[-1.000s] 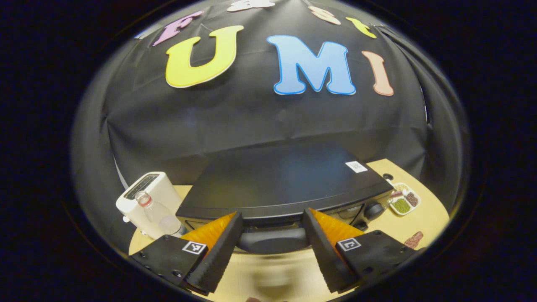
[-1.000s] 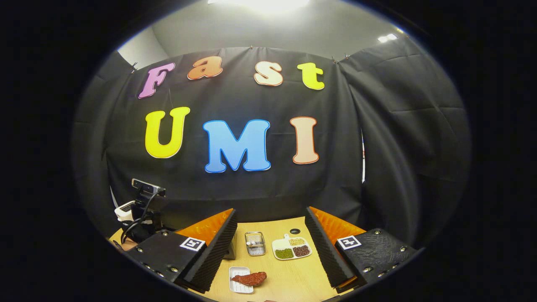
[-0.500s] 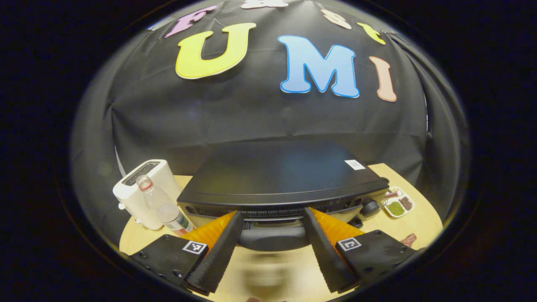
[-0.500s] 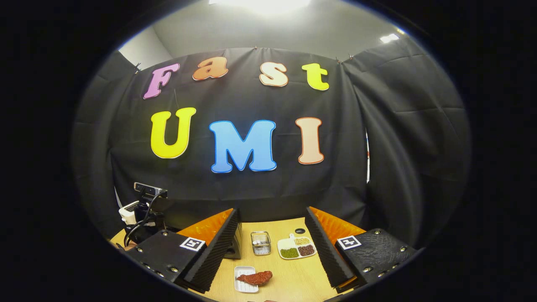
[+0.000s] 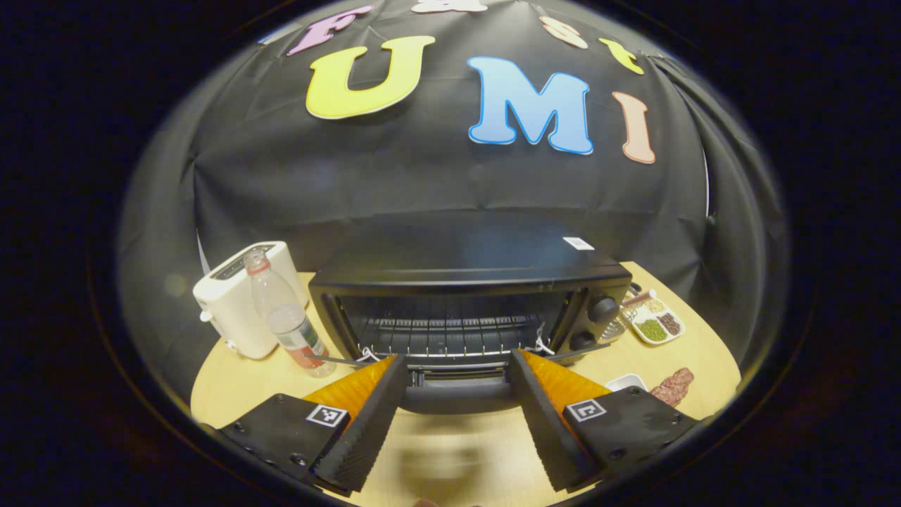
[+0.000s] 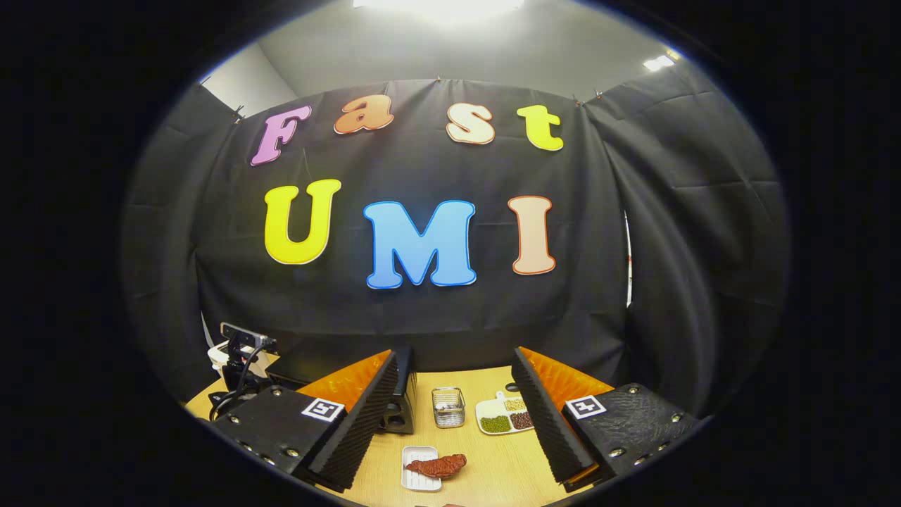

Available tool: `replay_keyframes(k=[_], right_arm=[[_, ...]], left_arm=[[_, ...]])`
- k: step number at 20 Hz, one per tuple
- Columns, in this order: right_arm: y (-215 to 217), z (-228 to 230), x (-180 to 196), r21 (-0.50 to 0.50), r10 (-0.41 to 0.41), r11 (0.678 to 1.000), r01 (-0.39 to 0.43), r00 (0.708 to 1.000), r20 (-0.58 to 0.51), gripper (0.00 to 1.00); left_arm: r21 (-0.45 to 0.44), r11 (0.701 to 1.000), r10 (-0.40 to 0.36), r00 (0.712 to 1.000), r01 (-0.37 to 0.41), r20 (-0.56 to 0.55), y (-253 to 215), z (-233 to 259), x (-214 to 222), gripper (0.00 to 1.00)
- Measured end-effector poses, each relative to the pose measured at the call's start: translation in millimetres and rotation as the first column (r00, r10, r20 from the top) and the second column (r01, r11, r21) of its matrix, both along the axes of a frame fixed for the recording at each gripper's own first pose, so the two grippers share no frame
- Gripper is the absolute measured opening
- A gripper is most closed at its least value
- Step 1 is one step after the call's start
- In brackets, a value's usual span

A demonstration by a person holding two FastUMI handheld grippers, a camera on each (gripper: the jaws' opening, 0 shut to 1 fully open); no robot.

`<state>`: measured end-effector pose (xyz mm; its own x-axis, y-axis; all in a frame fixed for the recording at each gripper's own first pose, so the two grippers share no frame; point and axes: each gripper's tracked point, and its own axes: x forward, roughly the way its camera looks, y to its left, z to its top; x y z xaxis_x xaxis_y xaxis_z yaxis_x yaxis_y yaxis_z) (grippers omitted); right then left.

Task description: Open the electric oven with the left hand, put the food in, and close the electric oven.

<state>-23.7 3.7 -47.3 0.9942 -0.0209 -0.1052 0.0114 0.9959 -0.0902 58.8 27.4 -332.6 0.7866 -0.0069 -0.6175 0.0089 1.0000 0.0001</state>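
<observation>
I am holding my left gripper (image 5: 456, 415) with its fingers (image 5: 366, 415) spread on either side of the oven door handle (image 5: 456, 396); the handle is sitting between them, but I cannot tell whether both are actually pressing on it. Beyond the handle, the door (image 5: 457, 372) is swinging down toward me, and the electric oven (image 5: 464, 274) is showing its wire rack (image 5: 450, 331) inside the open cavity. To its left a clear bottle (image 5: 285, 317) is standing in front of a white toaster (image 5: 236, 299); to its right a divided dish of beans (image 5: 654, 325) is resting on the tabletop (image 5: 232, 380).

My right gripper (image 6: 454, 415) is hovering with its fingers (image 6: 359, 415) apart and nothing between them. Just below and ahead of them, the food, a reddish piece of meat (image 6: 438, 465), is lying across a small white tray (image 6: 419, 479), near a small glass jar (image 6: 448, 406).

I judge that I am in the opening step, with the door close to fully down. Next I am expecting to lower the right gripper over the meat, close on it, and carry it onto the rack, keeping clear of the lowered door.
</observation>
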Motion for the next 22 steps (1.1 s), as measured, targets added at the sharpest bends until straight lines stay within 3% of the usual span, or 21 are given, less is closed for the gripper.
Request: replay_keyframes(k=[10, 14, 19, 22], right_arm=[[-3.4, -5.4, -2.1, -0.012, 0.004, 1.000, -0.004, 1.000, -0.016, 0.99], [-8.3, -7.7, -2.8, -0.013, -0.006, 1.000, 0.006, 1.000, -0.021, 0.99], [-17.5, -13.9, -0.9, -0.005, -0.017, 1.000, 0.017, 0.999, -0.033, 0.99], [-15.2, -15.1, 2.5, 0.081, 0.032, 0.996, -0.030, 0.999, -0.031, 0.98]], left_arm=[[0.026, 0.999, -0.019, 0.994, 0.022, -0.111, -0.6, -36.8, -51.0, 0.97], [-0.015, 1.000, 0.004, 0.985, -0.006, -0.172, 2.7, -53.6, -68.7, 1.00], [-0.016, 0.999, 0.038, 0.997, -0.040, -0.072, 18.5, -8.7, -52.2, 0.98], [-0.012, 0.999, 0.036, 0.999, -0.035, 0.035, 20.6, 42.1, -38.1, 0.98]])
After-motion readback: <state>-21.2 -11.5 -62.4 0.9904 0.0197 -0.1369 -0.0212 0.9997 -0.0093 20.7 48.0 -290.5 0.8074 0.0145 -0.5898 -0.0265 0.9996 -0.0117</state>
